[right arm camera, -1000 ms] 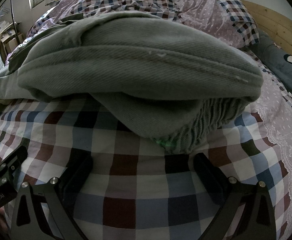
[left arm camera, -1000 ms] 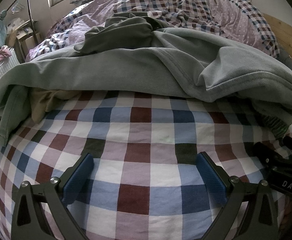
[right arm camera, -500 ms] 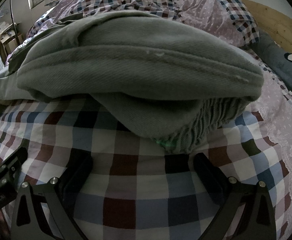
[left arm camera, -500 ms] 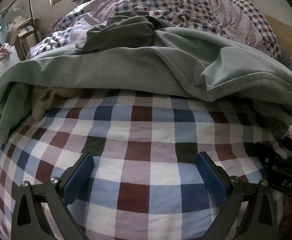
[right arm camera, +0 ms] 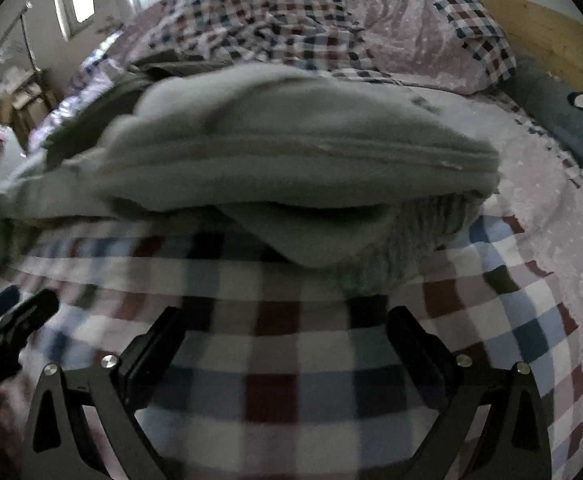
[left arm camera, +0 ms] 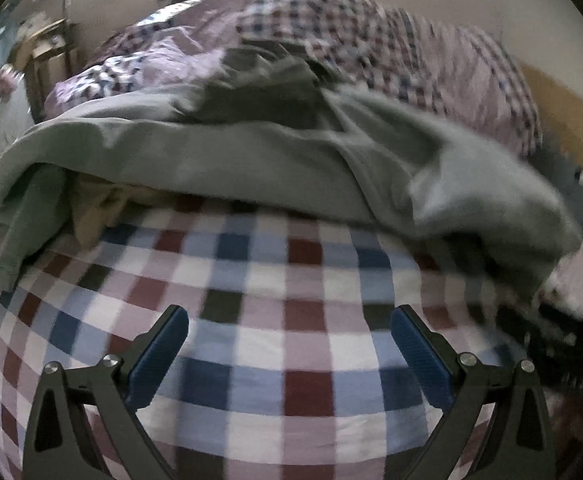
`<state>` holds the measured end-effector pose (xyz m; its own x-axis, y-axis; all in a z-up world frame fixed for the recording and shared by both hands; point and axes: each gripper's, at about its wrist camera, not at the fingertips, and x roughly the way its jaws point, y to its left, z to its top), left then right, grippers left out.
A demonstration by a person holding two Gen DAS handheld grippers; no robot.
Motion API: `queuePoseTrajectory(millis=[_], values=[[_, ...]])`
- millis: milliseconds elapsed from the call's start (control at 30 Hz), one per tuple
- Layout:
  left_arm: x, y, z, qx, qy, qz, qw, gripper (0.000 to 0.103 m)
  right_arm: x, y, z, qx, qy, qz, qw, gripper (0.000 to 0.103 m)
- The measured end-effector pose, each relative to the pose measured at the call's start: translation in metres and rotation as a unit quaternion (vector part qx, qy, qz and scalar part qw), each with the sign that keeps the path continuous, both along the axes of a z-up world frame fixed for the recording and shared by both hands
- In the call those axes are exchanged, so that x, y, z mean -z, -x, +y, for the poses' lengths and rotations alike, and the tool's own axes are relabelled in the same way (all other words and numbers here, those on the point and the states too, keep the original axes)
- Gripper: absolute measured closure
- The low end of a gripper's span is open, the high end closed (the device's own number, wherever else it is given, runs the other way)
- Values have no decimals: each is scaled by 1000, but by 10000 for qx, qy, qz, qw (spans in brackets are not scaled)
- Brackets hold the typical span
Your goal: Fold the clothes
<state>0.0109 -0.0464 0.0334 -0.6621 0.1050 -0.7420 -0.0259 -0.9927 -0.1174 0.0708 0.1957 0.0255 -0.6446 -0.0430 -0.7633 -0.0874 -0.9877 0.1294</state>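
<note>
- My left gripper point(left arm camera: 289, 354) and right gripper point(right arm camera: 285, 350) both hover wide open, holding nothing, over bare checked sheet point(left arm camera: 275, 392).
- The grey garment point(right arm camera: 291, 168) lies dead ahead of both, its long axis crosswise.
- My right fingers are nearer: its ribbed hem point(right arm camera: 423, 236) sits just beyond them.
- A rumpled duvet point(right arm camera: 331, 20) lies behind.
</note>
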Motion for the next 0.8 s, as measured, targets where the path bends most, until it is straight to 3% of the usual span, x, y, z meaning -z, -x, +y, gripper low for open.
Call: queuePoseTrajectory(millis=[233,300,400,467,567,800], values=[[-32,4,-58,-490,-930,591,9927,1,-46,7,-73,-678,430,553,9952,9],[-39,5,-72,-603,-1164,718,9888,1,-56,41,-76,-856,459,634,9933,9],[-43,3,-87,-732,-1359,809,9847,2,-73,75,-99,-1123,440,718,9901,14],[-44,1,-98,-835,-1439,823,9826,9,-83,95,-115,-1335,498,747,9870,23],[-44,-1,-115,-985,-1635,781,9785,15,-92,123,-144,-1533,535,765,9838,27],[-43,-2,-137,-1131,-1856,783,9729,15,-82,182,-201,-1667,737,494,9820,33]])
